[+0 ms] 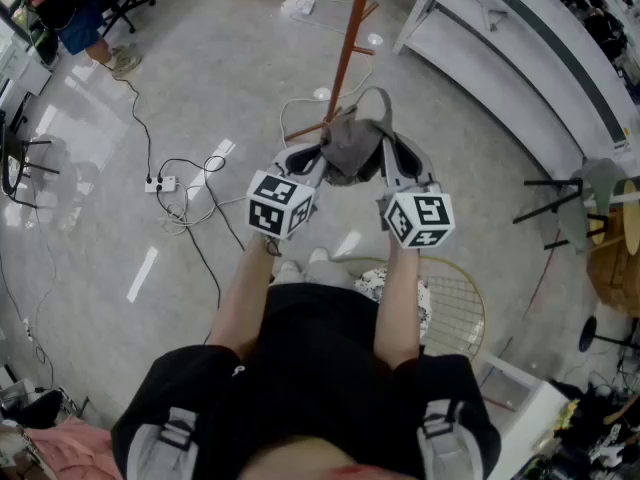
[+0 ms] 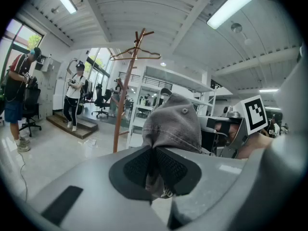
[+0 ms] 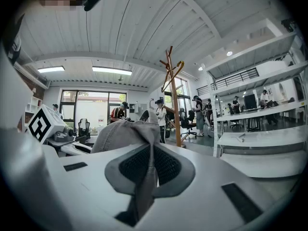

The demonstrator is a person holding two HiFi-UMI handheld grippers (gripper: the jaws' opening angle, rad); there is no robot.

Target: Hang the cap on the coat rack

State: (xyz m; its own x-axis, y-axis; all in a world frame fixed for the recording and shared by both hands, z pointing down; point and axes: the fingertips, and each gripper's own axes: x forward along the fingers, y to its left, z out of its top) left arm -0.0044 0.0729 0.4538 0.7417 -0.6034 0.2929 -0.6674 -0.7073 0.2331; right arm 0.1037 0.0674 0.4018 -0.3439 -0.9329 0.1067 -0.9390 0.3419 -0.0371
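Holding the cap (image 1: pixel 352 146): both grippers, out in front of the person, well above the floor
Left gripper (image 2: pixel 155 170): jaws pressed together on a fold of the grey cap's fabric
Right gripper (image 3: pixel 153 170): jaws clamped tight on another fold, opposite side of the cap
Coat rack (image 1: pixel 349 38): brown, upright on the floor just beyond the cap; cap not hung on it
Hanger (image 2: pixel 135 56): wire, hooked on the rack's upper pegs

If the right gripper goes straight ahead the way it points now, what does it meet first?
Most likely the coat rack pole, which stands just right of centre beyond the cap that the right gripper holds. Depth is unclear, so it could pass narrowly to the pole's left.
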